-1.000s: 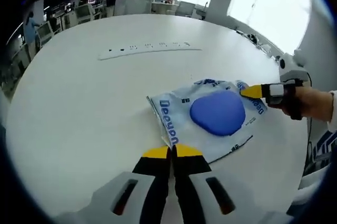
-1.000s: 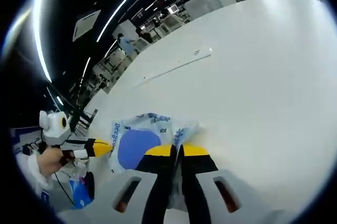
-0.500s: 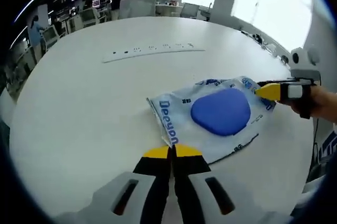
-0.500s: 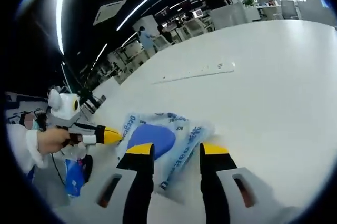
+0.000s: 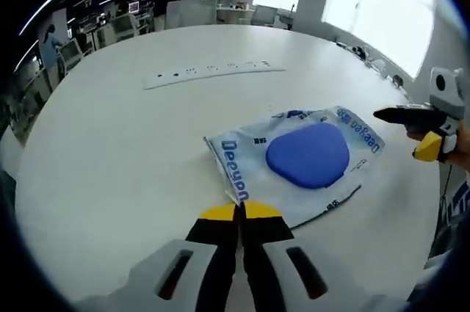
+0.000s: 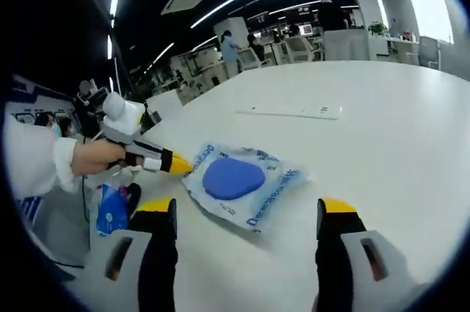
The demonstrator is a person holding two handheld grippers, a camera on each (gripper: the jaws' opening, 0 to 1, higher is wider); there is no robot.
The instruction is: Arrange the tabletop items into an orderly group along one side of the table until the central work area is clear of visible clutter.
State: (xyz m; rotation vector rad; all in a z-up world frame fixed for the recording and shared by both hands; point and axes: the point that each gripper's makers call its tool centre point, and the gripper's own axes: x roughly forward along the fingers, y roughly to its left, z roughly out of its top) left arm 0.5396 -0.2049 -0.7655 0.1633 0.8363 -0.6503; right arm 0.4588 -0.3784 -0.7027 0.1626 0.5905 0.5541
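— What is the left gripper view showing?

— The left gripper (image 5: 239, 211) is pinching the near corner of the plastic packet (image 5: 294, 161), its yellow-tipped jaws pressed together on the packet's edge. The packet, with a blue pad inside, is lying flat on the white round table (image 5: 110, 143). A power strip (image 5: 213, 72) is sitting farther back on the tabletop. The right gripper (image 5: 420, 128) is hovering at the packet's far end, clear of it.

— And the right gripper view?

— The right gripper (image 6: 246, 209) is hanging above the table (image 6: 382, 136) with its jaws spread wide, gripping nothing. The packet (image 6: 242, 182) is lying between and beyond them, near the table edge. The left gripper (image 6: 176, 165) is touching the packet's corner, a hand (image 6: 95, 156) gripping it. The power strip (image 6: 290, 111) is lying beyond.
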